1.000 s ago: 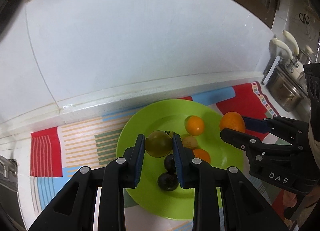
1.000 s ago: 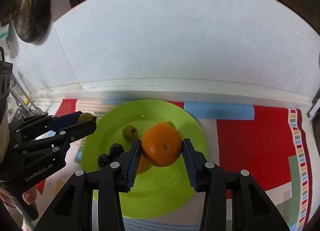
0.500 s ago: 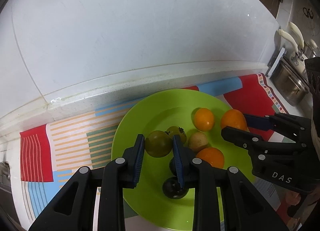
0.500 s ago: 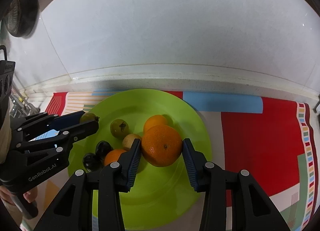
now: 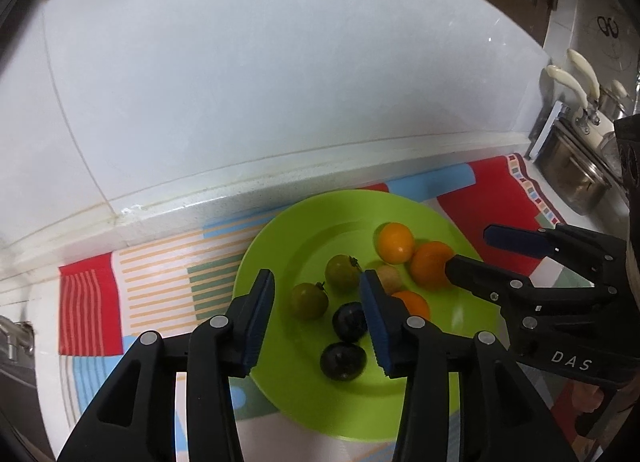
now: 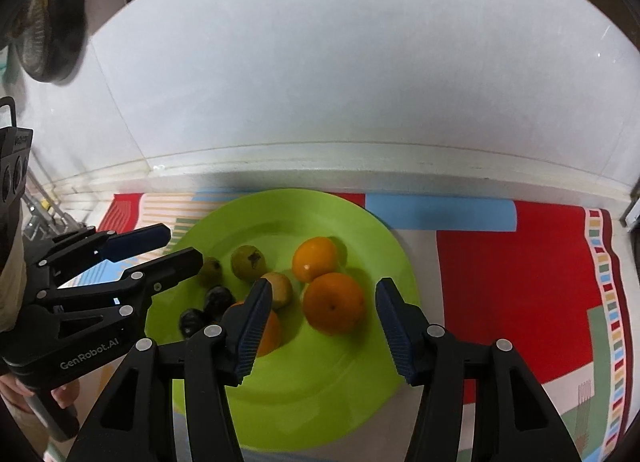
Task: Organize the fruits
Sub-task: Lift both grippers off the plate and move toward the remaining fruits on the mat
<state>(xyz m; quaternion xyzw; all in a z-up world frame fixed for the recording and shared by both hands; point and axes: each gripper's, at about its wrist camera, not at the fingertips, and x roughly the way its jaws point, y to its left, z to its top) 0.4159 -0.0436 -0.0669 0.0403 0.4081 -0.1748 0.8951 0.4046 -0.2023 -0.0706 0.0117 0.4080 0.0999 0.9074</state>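
Note:
A lime green plate (image 5: 280,238) (image 6: 320,402) holds several fruits. My left gripper (image 5: 316,318) has its jaws opening; a green tomato (image 5: 308,301) lies on the plate between them, clear of both pads. A second green tomato (image 5: 342,272), two dark plums (image 5: 349,322) and a small beige fruit (image 5: 388,278) lie close by. My right gripper (image 6: 324,322) also has its jaws opening around a large orange (image 6: 334,302), which rests on the plate untouched. Two more oranges (image 6: 315,258) (image 6: 269,336) sit beside it. The left gripper (image 6: 180,246) shows at the plate's left rim.
The plate sits on a colourful patterned mat (image 6: 500,282) on a white counter against a white tiled wall (image 5: 280,82). Steel pots (image 5: 576,178) stand at the far right. A dark strainer (image 6: 44,34) hangs at the upper left, and a metal rack (image 6: 40,214) stands left.
Both grippers came down over the plate and opened. The green tomato has left the left pads and the large orange the right pads; both now lie on the plate.

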